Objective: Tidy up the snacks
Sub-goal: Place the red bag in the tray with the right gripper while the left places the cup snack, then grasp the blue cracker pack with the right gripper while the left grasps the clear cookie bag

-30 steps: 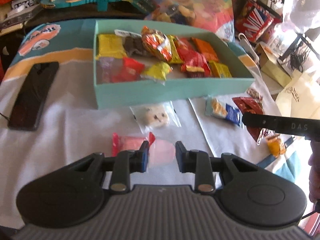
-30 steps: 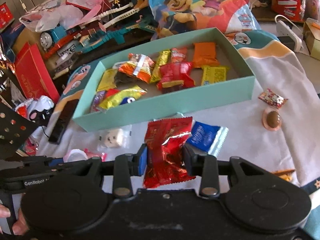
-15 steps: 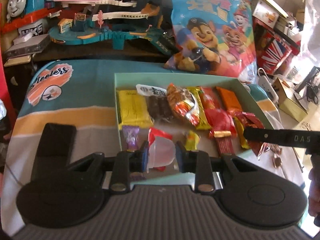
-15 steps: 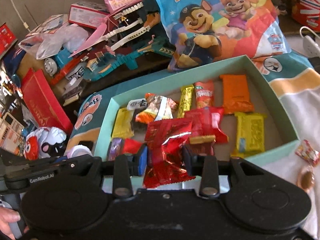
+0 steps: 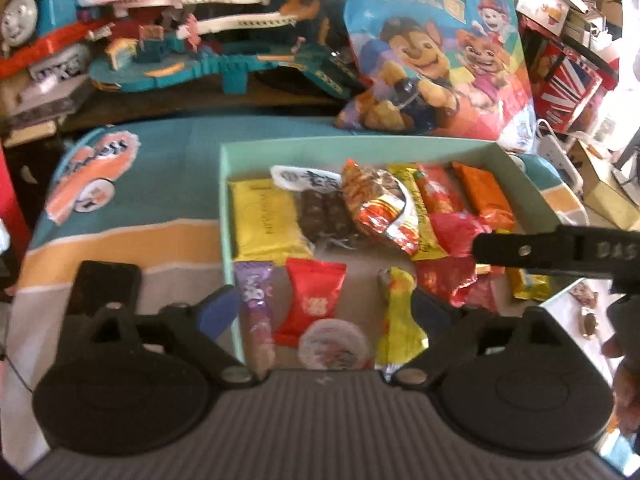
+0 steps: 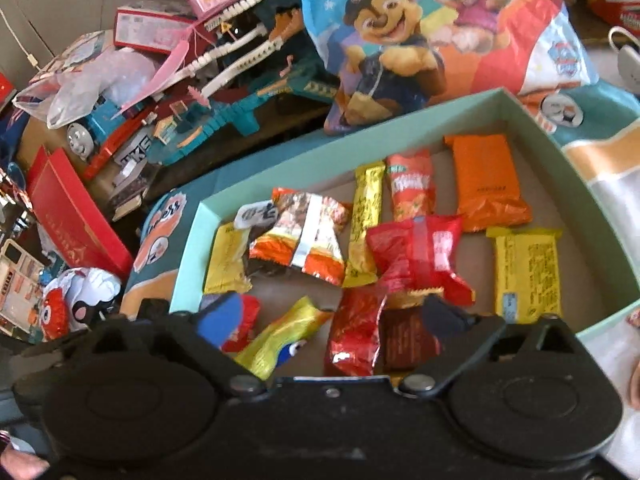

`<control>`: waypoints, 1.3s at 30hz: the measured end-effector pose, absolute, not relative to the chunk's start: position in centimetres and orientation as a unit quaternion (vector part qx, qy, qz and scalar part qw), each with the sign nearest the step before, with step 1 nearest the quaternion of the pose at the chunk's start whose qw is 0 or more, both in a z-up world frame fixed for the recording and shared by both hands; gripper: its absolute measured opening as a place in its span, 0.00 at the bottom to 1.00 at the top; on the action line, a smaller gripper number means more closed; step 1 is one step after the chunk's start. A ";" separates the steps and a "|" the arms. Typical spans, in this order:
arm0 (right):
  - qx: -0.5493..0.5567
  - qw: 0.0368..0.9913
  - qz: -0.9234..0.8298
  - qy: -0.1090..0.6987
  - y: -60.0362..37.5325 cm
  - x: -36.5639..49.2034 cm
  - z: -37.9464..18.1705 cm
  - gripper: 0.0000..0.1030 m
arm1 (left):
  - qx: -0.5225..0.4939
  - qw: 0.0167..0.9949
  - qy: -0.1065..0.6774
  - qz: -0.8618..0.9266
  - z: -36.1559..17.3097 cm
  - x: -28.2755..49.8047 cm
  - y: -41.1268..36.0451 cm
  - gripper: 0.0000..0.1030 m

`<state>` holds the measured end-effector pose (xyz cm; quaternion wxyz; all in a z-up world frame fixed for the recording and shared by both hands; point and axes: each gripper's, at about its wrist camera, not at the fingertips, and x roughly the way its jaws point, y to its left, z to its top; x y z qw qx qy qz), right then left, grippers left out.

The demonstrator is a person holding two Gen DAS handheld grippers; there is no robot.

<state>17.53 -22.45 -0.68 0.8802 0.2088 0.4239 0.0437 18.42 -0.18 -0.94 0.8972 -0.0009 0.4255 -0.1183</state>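
A mint-green box holds several wrapped snacks. My left gripper is open above the box's near left corner. A pink-and-white jelly cup lies in the box just below it, free of the fingers, beside a red candy. My right gripper is open over the box's near side. A crinkled red packet lies in the box between its spread fingers, released. The right gripper's side also shows as a black bar in the left wrist view.
A Paw Patrol bag leans behind the box. A toy train track set fills the back left. A black phone lies left of the box. Small sweets lie on the cloth to the right.
Both grippers opened. The left let the jelly cup go into the box's near left corner. The right let the red packet go into the box's near side.
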 end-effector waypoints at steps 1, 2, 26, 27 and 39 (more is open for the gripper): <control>0.209 0.881 0.043 0.422 -22.6 17.4 -0.6 1.00 | -0.004 0.896 0.429 -0.117 -1.0 18.4 -0.1 0.93; 0.209 0.881 0.040 0.422 -22.8 17.3 -0.5 1.00 | -0.007 0.894 0.433 -0.115 -1.1 18.3 0.1 0.94; 0.226 0.877 -0.005 0.424 -26.6 8.5 -0.6 1.00 | -0.017 0.879 0.464 -0.105 -2.5 12.3 1.0 1.00; 0.225 0.877 -0.005 0.424 -26.6 8.4 -0.7 1.00 | -0.016 0.878 0.466 -0.105 -2.6 12.2 0.9 1.00; 0.199 0.882 -0.003 0.427 -26.2 8.7 -1.9 0.99 | -0.012 0.869 0.484 -0.108 -4.2 12.5 0.5 1.00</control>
